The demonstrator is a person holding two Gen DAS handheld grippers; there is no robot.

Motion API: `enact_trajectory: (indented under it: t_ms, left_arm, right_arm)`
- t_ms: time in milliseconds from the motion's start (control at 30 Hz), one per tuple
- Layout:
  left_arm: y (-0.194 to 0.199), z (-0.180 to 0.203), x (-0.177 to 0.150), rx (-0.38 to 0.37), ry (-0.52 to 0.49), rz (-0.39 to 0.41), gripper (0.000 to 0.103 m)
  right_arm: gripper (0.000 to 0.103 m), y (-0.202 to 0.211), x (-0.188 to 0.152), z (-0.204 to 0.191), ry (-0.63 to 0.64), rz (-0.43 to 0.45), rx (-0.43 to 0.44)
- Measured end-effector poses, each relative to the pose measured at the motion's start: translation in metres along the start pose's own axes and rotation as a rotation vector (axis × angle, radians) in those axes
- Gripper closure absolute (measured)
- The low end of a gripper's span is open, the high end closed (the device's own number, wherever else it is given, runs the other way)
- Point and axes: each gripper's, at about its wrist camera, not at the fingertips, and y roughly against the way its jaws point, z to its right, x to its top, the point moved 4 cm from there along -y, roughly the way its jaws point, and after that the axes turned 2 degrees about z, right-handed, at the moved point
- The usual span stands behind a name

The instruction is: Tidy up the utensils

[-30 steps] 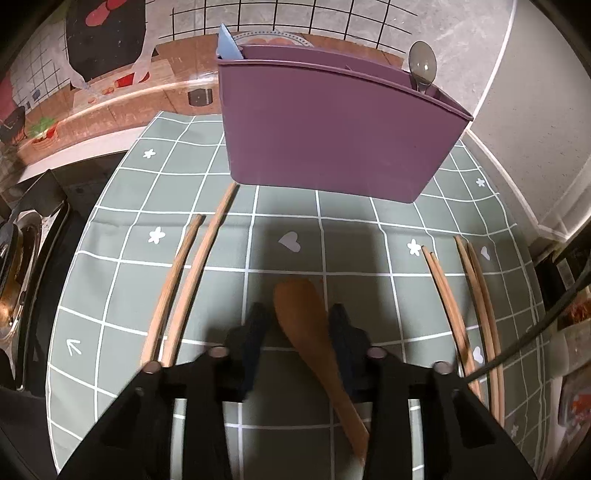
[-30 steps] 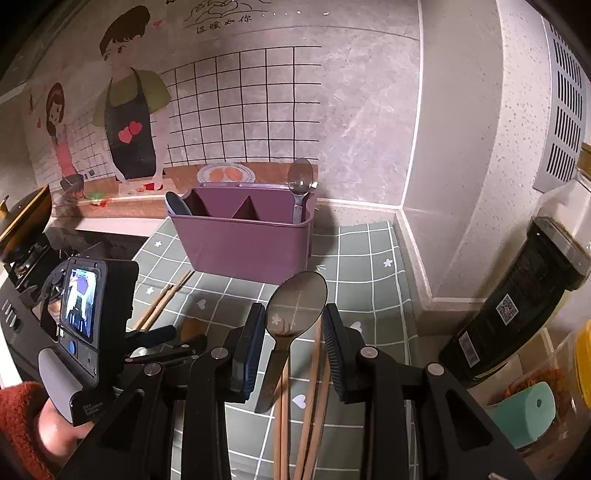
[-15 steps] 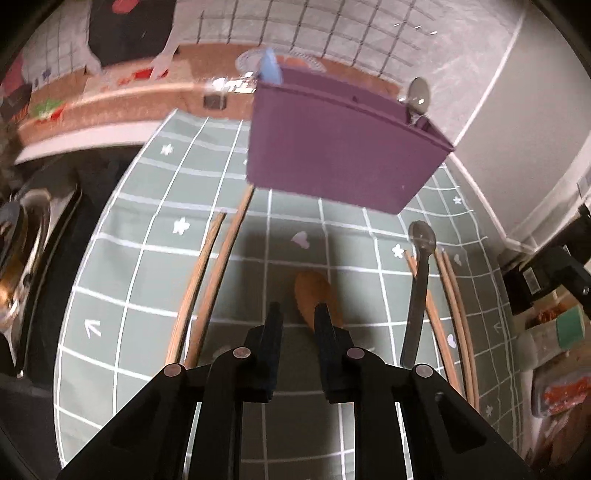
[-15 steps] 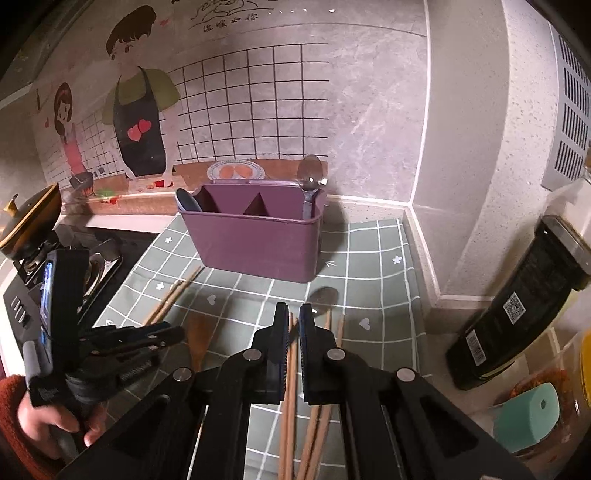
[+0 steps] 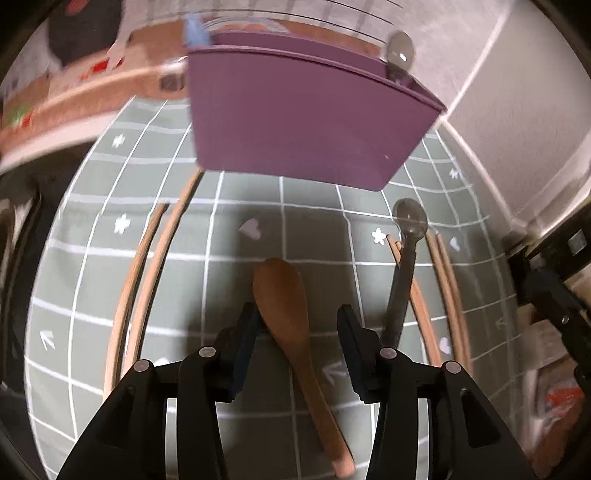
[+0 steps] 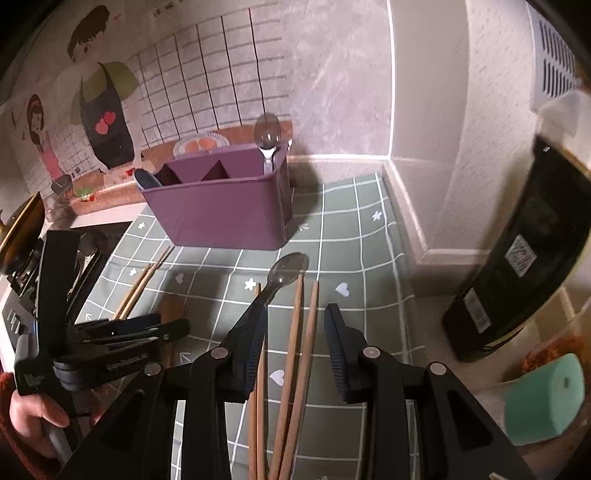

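Utensils are spread on the green mat; the wooden spoon is straddled by the opening left gripper, chopsticks by the opening right gripper, neither gripped.

No readable text, dark bottle labels and wall mural writing too blurred

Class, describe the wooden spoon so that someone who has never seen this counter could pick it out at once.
Start at the purple utensil caddy standing on the green checked mat. In front of it, among chopsticks, lies the wooden spoon. It is the only brown piece with a broad oval bowl; the metal spoon beside it is grey.
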Motion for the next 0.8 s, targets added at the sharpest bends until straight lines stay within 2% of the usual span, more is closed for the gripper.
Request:
enact_trajectory:
  t_ms: [133,200,233,367,567,800]
  left_arm:
    - [-0.004,0.008,0.001,0.057,-0.062,0.034,0.059]
    - [-0.004,0.007,0.0,0.069,-0.085,0.052,0.071]
    - [-0.003,0.003,0.0,0.069,-0.091,0.057,0.072]
    - [0.009,-0.023,0.0,0.041,-0.042,0.075,0.072]
    - [0.044,-0.058,0.003,-0.03,0.02,0.147,0.072]
    - [0.067,-0.076,0.007,-0.062,0.07,0.191,0.072]
  right_arm:
    - [0.071,-0.02,0.005,-0.001,-0.009,-0.041,-0.02]
    - [0.071,-0.033,0.008,-0.004,-0.018,-0.069,-0.016]
    - [0.071,-0.038,0.01,-0.005,-0.022,-0.079,-0.008]
    - [0.071,-0.059,0.012,-0.014,-0.05,-0.123,0.047]
    - [0.072,-0.092,0.01,-0.021,-0.093,-0.185,0.062]
    - [0.072,-0.122,0.017,-0.026,-0.054,-0.199,-0.044]
